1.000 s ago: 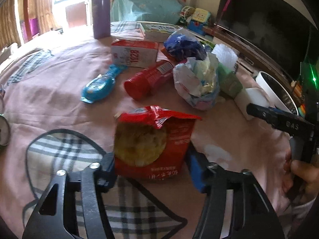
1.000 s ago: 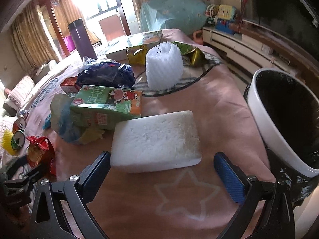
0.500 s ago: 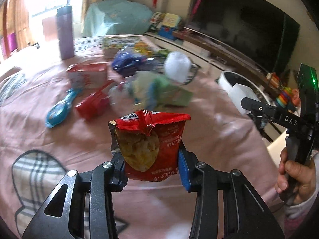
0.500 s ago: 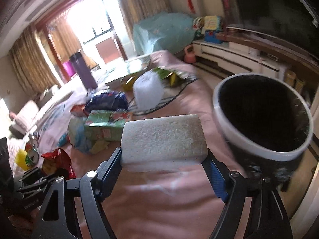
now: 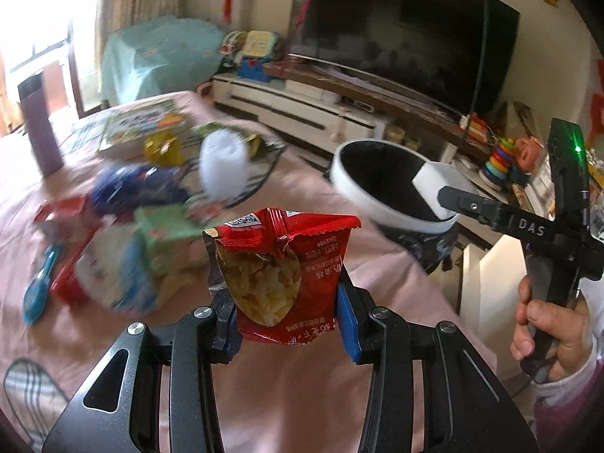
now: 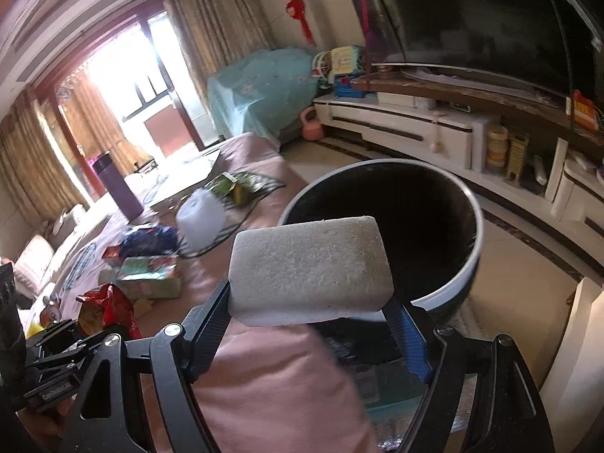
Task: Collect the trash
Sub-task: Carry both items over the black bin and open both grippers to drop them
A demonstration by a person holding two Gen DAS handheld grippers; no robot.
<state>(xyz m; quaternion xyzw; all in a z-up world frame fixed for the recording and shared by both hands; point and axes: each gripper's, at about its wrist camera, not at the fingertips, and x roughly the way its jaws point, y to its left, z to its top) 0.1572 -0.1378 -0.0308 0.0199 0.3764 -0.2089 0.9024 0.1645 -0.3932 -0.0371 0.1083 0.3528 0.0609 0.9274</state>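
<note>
Nearest to us a pink cloth (image 5: 309, 385) covers the bench, with a plaid patch at its near left corner. Our left hand-held gripper (image 5: 287, 319) is closed on a torn red snack bag (image 5: 281, 275), held upright above the cloth, its print in Chinese characters too small for us to read. Our right hand-held gripper (image 6: 309, 311) clamps a white foam block (image 6: 311, 268) by its two ends and holds it level at the near rim of the white bin (image 6: 458, 279) with its black liner. In the left view that gripper's black body carries the letters "DAS" and a green light, and our right hand (image 5: 551, 334) wraps its handle.

Farther back on the cloth lie a green carton (image 6: 151, 275), a blue bag (image 5: 139, 187), a white foam net sleeve (image 5: 223, 170) and a purple flask (image 6: 117, 190), all blurred. Beyond them stand a low white cabinet (image 6: 407, 126), a dark television (image 5: 400, 37), a teal-covered piece of furniture (image 6: 260, 92), red hanging ornaments and curtained bright windows.
</note>
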